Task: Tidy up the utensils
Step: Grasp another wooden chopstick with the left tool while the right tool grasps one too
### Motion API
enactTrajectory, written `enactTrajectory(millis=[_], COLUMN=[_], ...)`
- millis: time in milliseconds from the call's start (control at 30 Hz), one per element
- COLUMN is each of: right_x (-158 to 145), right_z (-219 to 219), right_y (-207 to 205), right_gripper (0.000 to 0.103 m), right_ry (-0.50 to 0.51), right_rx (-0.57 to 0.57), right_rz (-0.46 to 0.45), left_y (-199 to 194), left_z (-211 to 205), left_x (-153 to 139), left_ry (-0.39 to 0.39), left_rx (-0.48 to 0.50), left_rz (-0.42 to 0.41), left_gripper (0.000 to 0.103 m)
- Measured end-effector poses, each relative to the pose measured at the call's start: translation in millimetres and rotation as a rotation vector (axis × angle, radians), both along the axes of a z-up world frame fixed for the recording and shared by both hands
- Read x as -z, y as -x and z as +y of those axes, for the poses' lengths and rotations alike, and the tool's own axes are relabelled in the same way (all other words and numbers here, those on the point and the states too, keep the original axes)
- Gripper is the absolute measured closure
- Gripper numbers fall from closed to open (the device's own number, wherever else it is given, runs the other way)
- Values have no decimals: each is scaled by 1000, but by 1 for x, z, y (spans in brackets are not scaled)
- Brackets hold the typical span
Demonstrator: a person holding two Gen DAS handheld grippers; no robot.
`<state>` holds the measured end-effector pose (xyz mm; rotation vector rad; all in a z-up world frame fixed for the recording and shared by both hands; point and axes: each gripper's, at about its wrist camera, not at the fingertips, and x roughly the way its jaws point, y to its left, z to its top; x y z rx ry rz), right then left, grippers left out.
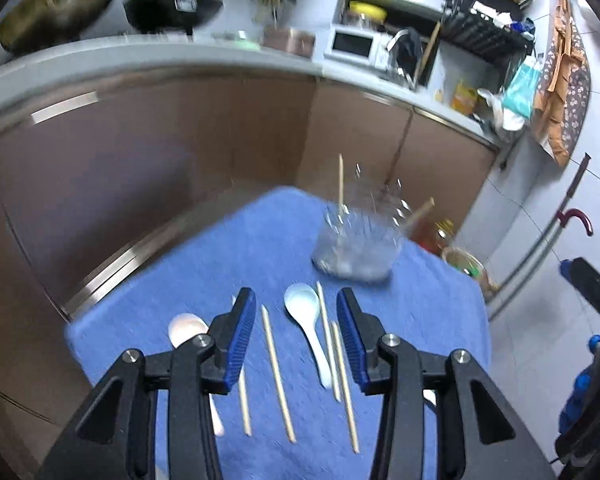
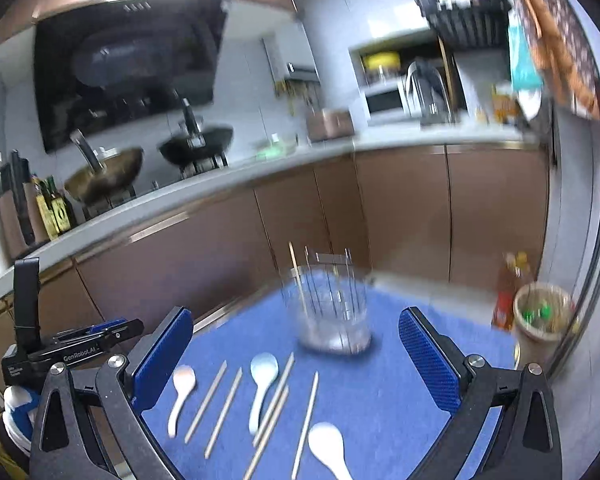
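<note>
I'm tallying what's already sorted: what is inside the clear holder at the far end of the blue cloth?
One chopstick stands upright inside the clear holder. Motion blur smears the glass, so whether anything smaller lies at its bottom cannot be told.

Materials on the blue cloth (image 2: 380, 392)

Cloth over the surface: nappy, matt terry. Chopsticks (image 1: 278, 376): pale bare wood, dull. Spoons (image 2: 262, 384): white, glossy, ceramic-looking. Holder (image 2: 334, 312): clear, shiny glass or plastic, blurred, cannot tell which. Left tongs (image 1: 296, 300) and right tongs (image 2: 296, 324): matt black plastic arms, ribbed blue pads, bright metal rivets. Cabinets (image 1: 160, 152): smooth brown satin with brushed metal trim.
</note>
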<state>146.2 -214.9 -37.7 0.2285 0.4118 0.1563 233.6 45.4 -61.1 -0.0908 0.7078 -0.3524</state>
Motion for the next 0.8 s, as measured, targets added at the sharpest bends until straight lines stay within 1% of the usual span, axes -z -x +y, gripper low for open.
enactTrajectory(millis=[33,100,133,167,200,233,300,367,400,500,533,567,633,700,800], right_x=[5,14,19,24,30,35,45,56,61,76,82,88,99,111,121], right_z=[0,0,1,2,2,3,4,7,7,5,5,4,0,-6,-15], right_y=[-2,-9,-14,-18,-23,-26,-34,-43,-47,-59,-63,-66,-73,-76,-78], right_gripper=[3,18,22,30,36,38,45,49,52,56,57,60,63,64,64], right_ry=[-4,-14,-22,-27,-31,-31,-34,-39,-43,-51,-51,-51,-51,-64,-73], right_rx=[-8,-33,-44,-52,-61,-67,-81,-95,-100,-110,-111,-112,-112,-110,-107], right_rz=[27,81,108,131,160,181,223,268,285,339,357,374,407,431,450], left_y=[-4,-10,-13,-17,-20,-24,-30,-37,-39,-47,-52,-56,-64,-71,-83], left_z=[-1,-3,-3,-4,-5,-7,-12,-23,-29,-48,-54,-64,-77,-85,-99], left_x=[7,19,24,32,39,45,59,74,79,93,97,103,112,120,133], left_ry=[4,17,27,43,55,65,83,99,100,100,102,98,87,73,33], left_rx=[4,18,27,42,54,67,92,130,147,191,200,211,221,218,202], left_rz=[27,70,91,123,150,177,233,292,310,366,386,406,434,460,488], left_gripper=[63,63,63,63,63,63,63,64,64,64,66,68,75,78,79])
